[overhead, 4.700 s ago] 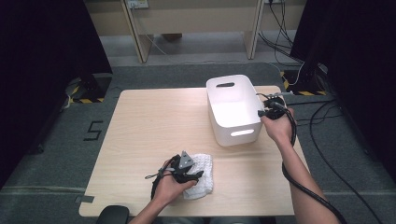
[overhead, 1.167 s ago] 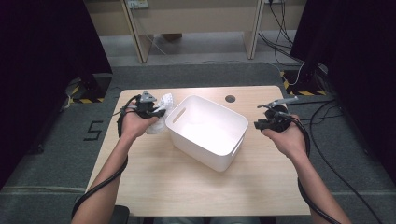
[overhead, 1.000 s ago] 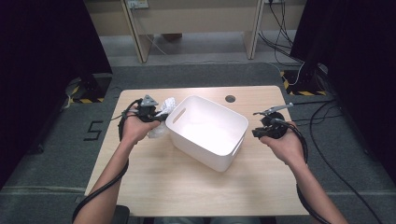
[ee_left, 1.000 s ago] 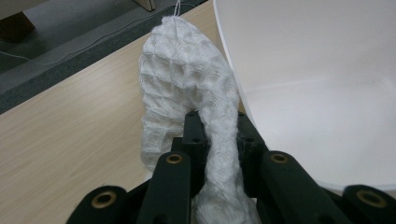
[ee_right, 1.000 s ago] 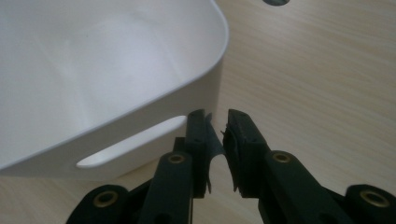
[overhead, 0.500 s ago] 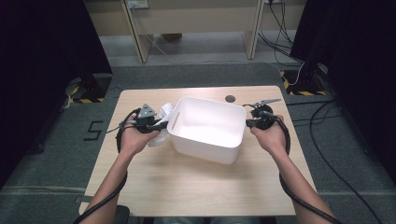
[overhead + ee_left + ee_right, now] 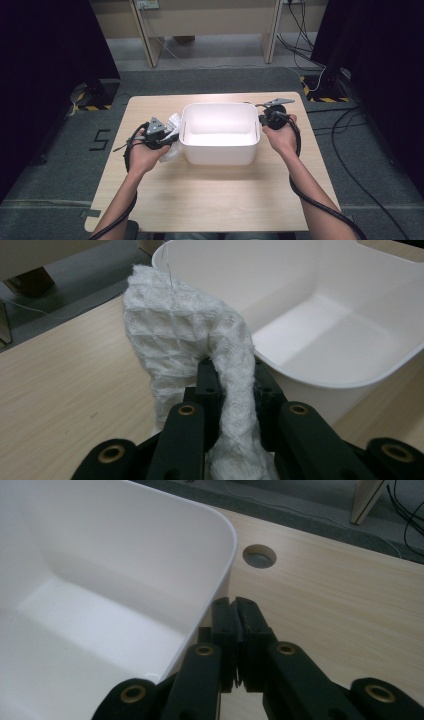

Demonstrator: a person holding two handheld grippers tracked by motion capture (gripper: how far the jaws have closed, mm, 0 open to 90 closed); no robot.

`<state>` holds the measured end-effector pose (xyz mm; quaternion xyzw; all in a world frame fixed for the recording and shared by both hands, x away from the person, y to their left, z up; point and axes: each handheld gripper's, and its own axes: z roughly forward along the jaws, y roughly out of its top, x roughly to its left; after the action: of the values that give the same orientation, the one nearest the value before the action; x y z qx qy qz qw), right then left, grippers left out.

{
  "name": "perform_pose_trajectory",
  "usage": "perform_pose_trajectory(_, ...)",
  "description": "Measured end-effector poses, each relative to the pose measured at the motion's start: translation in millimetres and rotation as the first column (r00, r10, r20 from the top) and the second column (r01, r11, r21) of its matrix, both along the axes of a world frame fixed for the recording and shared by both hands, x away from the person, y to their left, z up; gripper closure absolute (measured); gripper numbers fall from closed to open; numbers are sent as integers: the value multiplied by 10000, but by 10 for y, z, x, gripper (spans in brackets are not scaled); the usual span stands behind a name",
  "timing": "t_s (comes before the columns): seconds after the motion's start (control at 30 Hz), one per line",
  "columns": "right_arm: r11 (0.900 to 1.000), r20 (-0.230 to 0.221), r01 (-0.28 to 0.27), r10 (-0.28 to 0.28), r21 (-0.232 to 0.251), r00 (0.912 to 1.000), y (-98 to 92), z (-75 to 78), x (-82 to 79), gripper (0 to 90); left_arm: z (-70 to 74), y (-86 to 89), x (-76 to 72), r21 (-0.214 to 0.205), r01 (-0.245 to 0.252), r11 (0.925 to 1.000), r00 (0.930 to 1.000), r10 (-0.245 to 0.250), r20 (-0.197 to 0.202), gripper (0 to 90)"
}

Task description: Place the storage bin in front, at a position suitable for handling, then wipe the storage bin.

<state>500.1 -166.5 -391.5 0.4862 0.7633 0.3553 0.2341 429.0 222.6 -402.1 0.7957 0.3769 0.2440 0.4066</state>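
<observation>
A white plastic bin (image 7: 220,155) stands open and empty at the middle of the wooden table (image 7: 210,200). My left gripper (image 7: 167,137) is just left of the bin and shut on a white waffle-weave cloth (image 7: 173,123), which bunches up against the bin's left wall. In the left gripper view the cloth (image 7: 185,335) runs up between the jaws of my left gripper (image 7: 232,372), with the bin (image 7: 320,315) right behind it. My right gripper (image 7: 262,120) is at the bin's right rim. In the right gripper view that gripper (image 7: 234,605) is pressed shut just outside the bin's corner (image 7: 220,530).
A round cable hole (image 7: 259,556) sits in the tabletop just beyond my right gripper. Bare wood stretches in front of the bin toward the person. Cables (image 7: 350,125) lie on the floor to the right of the table, and desk legs (image 7: 142,30) stand behind it.
The bin went from the right back to the table's middle and turned square. The cloth, earlier flat at the front, is held up left of the bin. Both grippers closed in on the bin.
</observation>
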Motion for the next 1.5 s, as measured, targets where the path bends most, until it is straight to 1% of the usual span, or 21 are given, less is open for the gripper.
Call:
perform_pose_trajectory(0.1,9996,91,-273,274,-41,9996,-56,46,-87,860,11,7,-69,182,-38,9998,9999,35,165,783)
perform_pose_trajectory(0.13,9995,162,-330,330,-12,9993,-81,75,-126,856,17,17,-129,161,-113,9998,9995,108,302,784)
perform_pose_trajectory(0.2,9980,393,-602,594,183,9975,-144,134,-239,835,23,35,-212,230,-62,9997,9991,52,410,784)
perform_pose_trajectory(0.23,9972,419,-692,681,275,9968,-156,143,-277,825,23,38,-252,189,-22,9998,9991,14,416,783)
perform_pose_trajectory(0.3,9949,426,-927,910,399,9949,-178,149,-361,794,23,52,-364,256,-82,9996,9981,66,617,783)
perform_pose_trajectory(0.37,9940,521,-982,956,485,9941,-192,139,-440,770,17,68,-497,165,-110,9998,9970,97,763,783)
perform_pose_trajectory(0.4,9935,590,-1005,973,536,9935,-198,127,-477,757,12,67,-547,30,-26,10000,9971,23,762,783)
perform_pose_trajectory(0.47,9938,704,-948,907,584,9934,-204,104,-512,738,10,68,-685,20,40,10000,9961,-41,878,783)
perform_pose_trajectory(0.5,9940,592,-986,958,476,9936,-206,99,-521,719,2,58,-745,-16,73,10000,9957,-71,922,783)
perform_pose_trajectory(0.53,9934,549,-1030,1003,495,9934,-212,98,-519,708,-12,38,-793,-23,168,9999,9955,-165,937,784)
perform_pose_trajectory(0.6,9942,598,-863,825,642,9948,-229,114,-513,696,-43,-8,-858,-25,322,9995,9953,-318,913,784)
perform_pose_trajectory(0.67,9934,654,-882,834,734,9944,-234,133,-502,687,-74,-53,-868,78,460,9989,9940,-466,985,784)
perform_pose_trajectory(0.7,9932,649,-911,864,726,9941,-231,141,-500,680,-89,-72,-874,10,417,9991,9954,-417,858,784)
perform_pose_trajectory(0.73,9930,646,-934,889,719,9939,-229,145,-499,678,-105,-92,-858,77,468,9989,9942,-473,968,784)
perform_pose_trajectory(0.77,9927,648,-968,922,721,9936,-225,149,-498,676,-123,-112,-857,-23,407,9992,9954,-404,864,784)
perform_pose_trajectory(0.83,9930,611,-950,908,699,9940,-216,154,-500,674,-140,-142,-846,-82,400,9992,9958,-392,826,785)
perform_pose_trajectory(1.0,9922,459,-958,923,794,9947,-191,171,-492,656,-166,-191,-842,-208,371,9991,9958,-352,845,784)
perform_pose_trajectory(1.2,9900,245,-1224,1210,704,9924,-107,192,-496,625,-207,-241,-913,-333,348,9988,9960,-319,829,784)
perform_pose_trajectory(1.27,9893,281,-1286,1270,685,9915,-89,206,-493,616,-240,-266,-928,-371,369,9986,9964,-340,778,784)
perform_pose_trajectory(1.47,9868,233,-1431,1417,756,9896,-73,218,-492,605,-275,-314,-909,-419,350,9985,9967,-318,747,784)
perform_pose_trajectory(1.5,9866,152,-1436,1428,772,9896,-72,211,-500,605,-276,-317,-901,-452,363,9983,9967,-329,748,784)
